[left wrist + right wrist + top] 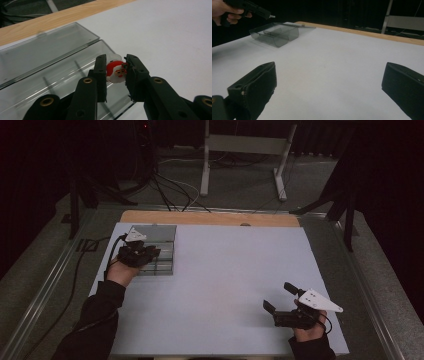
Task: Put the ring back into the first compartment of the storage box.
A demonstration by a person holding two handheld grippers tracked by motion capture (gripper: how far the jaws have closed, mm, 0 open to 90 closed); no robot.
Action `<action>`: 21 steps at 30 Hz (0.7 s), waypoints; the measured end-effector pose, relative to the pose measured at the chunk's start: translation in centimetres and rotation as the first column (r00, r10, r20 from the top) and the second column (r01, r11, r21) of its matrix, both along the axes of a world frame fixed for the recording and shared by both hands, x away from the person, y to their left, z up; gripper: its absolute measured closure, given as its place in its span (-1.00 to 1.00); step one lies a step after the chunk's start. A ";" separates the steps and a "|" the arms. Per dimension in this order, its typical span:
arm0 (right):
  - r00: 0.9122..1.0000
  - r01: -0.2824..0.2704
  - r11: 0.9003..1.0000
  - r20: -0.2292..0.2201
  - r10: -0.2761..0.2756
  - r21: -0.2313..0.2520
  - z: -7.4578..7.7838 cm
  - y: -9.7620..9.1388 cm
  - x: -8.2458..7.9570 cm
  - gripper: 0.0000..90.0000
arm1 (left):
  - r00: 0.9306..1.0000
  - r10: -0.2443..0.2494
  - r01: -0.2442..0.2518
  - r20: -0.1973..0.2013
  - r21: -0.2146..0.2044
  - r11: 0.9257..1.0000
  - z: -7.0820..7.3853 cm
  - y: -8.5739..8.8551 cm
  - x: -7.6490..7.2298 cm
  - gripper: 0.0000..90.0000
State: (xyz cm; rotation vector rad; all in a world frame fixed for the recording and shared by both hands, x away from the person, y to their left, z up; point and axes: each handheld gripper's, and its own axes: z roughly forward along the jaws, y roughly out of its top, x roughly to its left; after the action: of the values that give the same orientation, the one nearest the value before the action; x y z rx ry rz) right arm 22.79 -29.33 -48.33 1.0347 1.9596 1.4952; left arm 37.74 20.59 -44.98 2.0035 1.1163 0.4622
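Clear grey-tinted plastic forms the box (159,251) at the far left corner of the white table (225,285). Its hinged lid (42,47) lies open and flat toward the far edge, where a wooden strip (210,218) runs along the table. Inner dividers split the box into compartments.

The left gripper (115,72) hangs over the box, held by the left hand (121,272). Its jaws are closed on a Santa figure (116,72), a small red-and-white piece with a face printed on it. The pads press the figure from both sides, and it sits clear of the box floor, above the compartment nearest the box's right-hand wall. Which compartment lies directly beneath cannot be told exactly.

The right gripper (280,297) sits near the near right corner of the table, well apart from the box, in the right hand (309,330). Its jaws stand wide apart, with bare table between them and nothing gripped. A grey three-cornered plate tops each gripper.
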 end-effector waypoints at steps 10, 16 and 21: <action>1.000 -0.004 1.000 -0.002 0.004 -0.005 0.0 0.1 0.0 -1.00 | 0.998 0.056 -0.056 -0.002 -0.007 0.998 0.1 2.4 0.2 0.62; 1.000 -0.001 1.000 -0.004 0.001 -0.006 -0.1 0.1 0.0 -1.00 | 0.996 0.088 -0.088 0.003 -0.017 0.996 0.4 3.8 0.4 0.62; 1.000 -0.004 1.000 -0.002 0.004 -0.007 0.0 0.1 0.0 -1.00 | 0.993 0.117 -0.117 0.003 -0.021 0.993 0.4 4.7 0.7 0.62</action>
State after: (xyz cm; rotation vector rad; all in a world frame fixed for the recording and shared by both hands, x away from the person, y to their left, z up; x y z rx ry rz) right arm 22.81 -29.20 -48.36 1.0300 1.9675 1.4884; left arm 38.41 25.28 -44.54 1.9256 1.2356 0.5120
